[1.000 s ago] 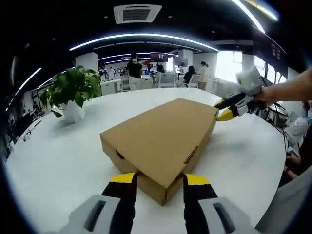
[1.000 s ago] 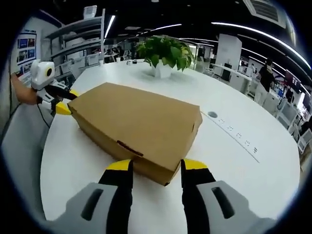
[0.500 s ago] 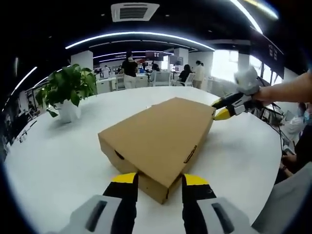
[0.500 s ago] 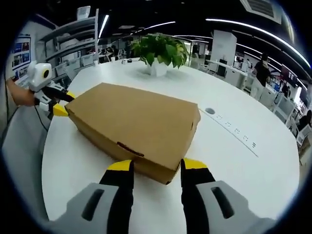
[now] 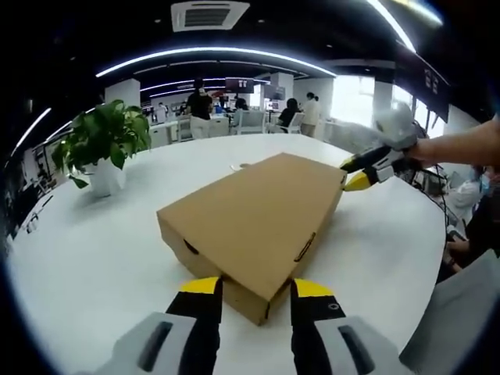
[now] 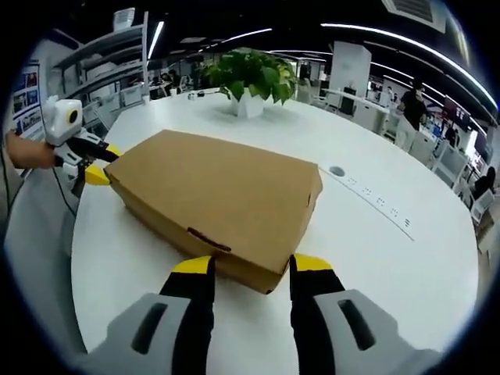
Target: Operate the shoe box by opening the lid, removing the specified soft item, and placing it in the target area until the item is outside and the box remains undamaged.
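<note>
A closed, flat, brown cardboard shoe box point(image 5: 254, 215) lies on a round white tabletop point(image 5: 94, 250), its lid down and a small slot visible in the side wall. In the left gripper view the left claw point(image 5: 251, 287) sits at one corner of the box, its 2 yellow-tipped black jaws spread wide with the corner between them; whether the tips touch the cardboard cannot be told. In the right gripper view the right claw point(image 6: 246, 266) is at the opposite corner of the same box point(image 6: 223, 199), also spread wide, with that corner between its 2 jaws.

Each claw also appears in the other's view: the right claw point(image 5: 358, 173) comes in from the right at the far corner of the box, held by a bare forearm point(image 5: 461, 144), and the left claw point(image 6: 92, 164) shows at the far left corner, just beside the cardboard.

A green leafy plant in a white pot point(image 5: 105, 144) stands on the tabletop well apart from the box. A round grommet point(image 6: 337, 170) and a row of flush sockets point(image 6: 379, 203) are set into the tabletop point(image 6: 375, 258) beside the box. Behind, an open office with several people point(image 5: 199, 105) standing and ceiling strip lights point(image 5: 211, 55).
</note>
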`<state>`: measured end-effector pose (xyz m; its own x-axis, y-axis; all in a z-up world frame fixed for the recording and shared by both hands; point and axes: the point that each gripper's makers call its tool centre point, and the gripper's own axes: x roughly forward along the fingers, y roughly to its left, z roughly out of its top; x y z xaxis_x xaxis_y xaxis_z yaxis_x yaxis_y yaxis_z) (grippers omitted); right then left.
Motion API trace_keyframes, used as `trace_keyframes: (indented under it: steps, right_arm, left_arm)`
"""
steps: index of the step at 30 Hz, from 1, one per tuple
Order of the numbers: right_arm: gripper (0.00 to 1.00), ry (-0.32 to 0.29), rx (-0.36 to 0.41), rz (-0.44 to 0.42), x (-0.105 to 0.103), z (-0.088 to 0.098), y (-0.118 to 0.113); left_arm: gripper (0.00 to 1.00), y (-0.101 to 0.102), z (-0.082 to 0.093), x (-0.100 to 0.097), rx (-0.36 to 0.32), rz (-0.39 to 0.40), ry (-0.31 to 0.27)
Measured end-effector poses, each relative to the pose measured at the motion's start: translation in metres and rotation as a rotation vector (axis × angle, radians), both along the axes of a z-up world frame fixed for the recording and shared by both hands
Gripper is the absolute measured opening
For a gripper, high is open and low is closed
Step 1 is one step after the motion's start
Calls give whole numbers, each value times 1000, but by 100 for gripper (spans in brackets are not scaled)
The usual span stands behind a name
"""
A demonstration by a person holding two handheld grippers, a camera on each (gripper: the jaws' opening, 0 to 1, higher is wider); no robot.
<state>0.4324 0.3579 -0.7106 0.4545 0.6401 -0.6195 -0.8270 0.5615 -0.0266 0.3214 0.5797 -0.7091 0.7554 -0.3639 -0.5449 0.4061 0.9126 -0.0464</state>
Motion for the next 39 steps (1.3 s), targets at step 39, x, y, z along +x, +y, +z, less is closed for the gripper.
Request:
trace_keyframes:
  steps: [39]
  right_arm:
    - [34,-7,20,-159,-44,-1,40]
  left_arm:
    - [33,54,0,-9,14,-157,41]
